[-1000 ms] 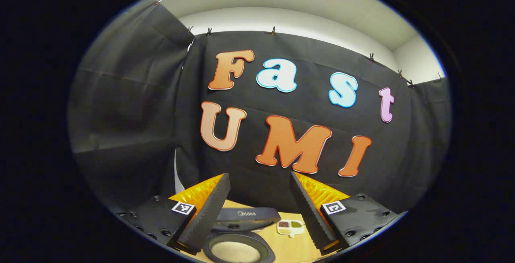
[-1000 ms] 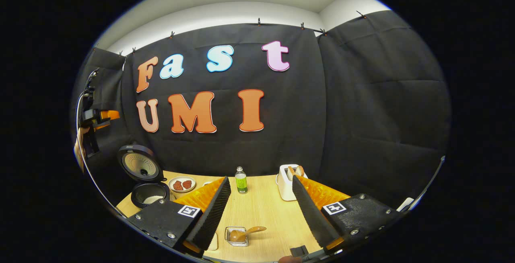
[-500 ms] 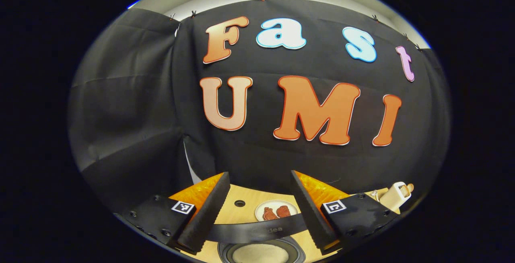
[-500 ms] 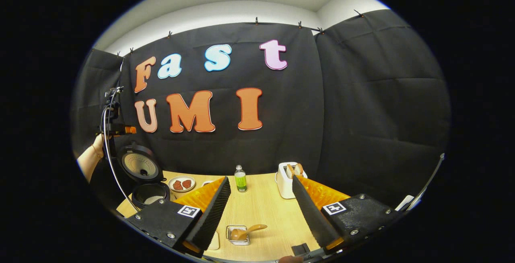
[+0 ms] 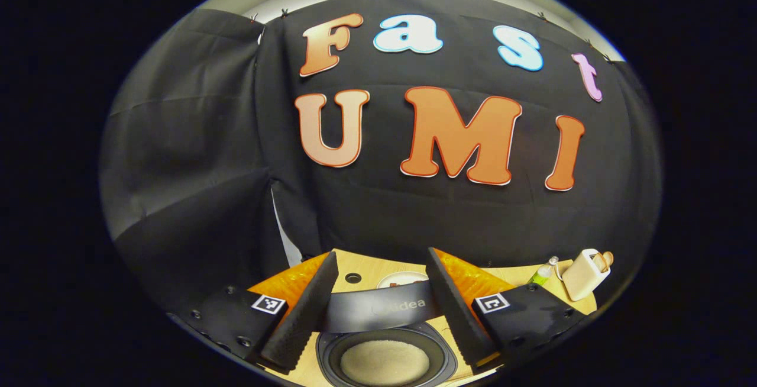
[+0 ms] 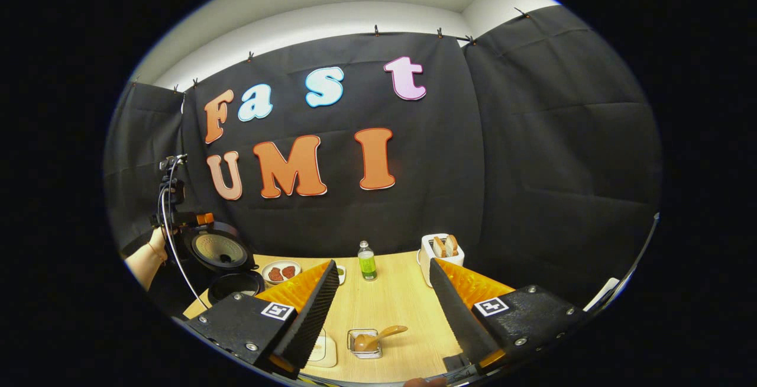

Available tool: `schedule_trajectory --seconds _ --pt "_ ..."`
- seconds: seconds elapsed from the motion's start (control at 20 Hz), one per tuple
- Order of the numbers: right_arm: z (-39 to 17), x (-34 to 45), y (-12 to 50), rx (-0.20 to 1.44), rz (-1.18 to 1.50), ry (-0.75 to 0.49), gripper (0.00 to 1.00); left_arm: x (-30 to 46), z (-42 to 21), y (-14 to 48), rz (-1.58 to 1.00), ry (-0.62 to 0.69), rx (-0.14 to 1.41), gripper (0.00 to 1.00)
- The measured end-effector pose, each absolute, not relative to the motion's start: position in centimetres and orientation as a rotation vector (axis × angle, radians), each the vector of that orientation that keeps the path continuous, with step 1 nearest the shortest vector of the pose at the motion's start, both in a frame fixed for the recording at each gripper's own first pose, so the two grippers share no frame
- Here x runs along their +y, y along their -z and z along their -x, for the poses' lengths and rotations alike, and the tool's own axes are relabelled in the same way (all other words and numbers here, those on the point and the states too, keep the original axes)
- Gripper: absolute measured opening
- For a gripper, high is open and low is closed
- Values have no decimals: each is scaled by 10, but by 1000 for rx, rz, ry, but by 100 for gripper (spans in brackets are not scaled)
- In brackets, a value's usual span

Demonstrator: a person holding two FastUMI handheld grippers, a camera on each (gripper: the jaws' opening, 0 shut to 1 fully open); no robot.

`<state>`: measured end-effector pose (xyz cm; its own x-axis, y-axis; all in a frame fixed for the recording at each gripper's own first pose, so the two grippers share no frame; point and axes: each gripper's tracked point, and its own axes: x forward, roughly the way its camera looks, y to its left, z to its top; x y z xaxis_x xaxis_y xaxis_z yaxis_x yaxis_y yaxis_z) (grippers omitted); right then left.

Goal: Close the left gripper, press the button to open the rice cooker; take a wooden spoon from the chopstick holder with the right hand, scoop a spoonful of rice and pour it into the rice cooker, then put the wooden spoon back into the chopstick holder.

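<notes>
The rice cooker stands open at the table's far left, lid raised. In the left gripper view its pot holds white rice, and the lid's black edge spans the gap between my fingers. My left gripper is open; the right gripper view shows the left gripper, held by a hand, just above the raised lid. The wooden spoon rests in a clear holder on the table below my right gripper, which is open and holds nothing.
A plate of red food sits beside the cooker. A green bottle and a white toaster with bread stand near the back wall. A small white dish lies left of the spoon holder. Light wooden table.
The left gripper has come down from high up to just above the cooker's raised lid, and its view has tilted towards the pot. The right gripper has barely moved.
</notes>
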<state>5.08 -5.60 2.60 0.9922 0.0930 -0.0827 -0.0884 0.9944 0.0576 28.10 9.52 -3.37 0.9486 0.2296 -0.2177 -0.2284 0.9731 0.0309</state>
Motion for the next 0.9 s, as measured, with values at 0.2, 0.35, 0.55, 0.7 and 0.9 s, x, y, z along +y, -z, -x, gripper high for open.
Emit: schedule_trajectory --seconds 0.2,0.35,0.55,0.7,0.9 --pt "-47 -65 -19 97 -67 -79 95 73 -244 54 -46 -199 221 98" --pt "-41 -68 -18 99 -102 -94 95 53 -212 85 -42 -164 231 98" --pt "-38 -73 -11 110 -127 -101 100 39 -180 150 -39 -155 304 100" --pt "-35 -77 -8 121 -108 -97 95 38 -168 177 -45 -188 283 100" --pt "-32 -83 2 150 -106 -84 95 33 -158 209 -63 -212 289 99"
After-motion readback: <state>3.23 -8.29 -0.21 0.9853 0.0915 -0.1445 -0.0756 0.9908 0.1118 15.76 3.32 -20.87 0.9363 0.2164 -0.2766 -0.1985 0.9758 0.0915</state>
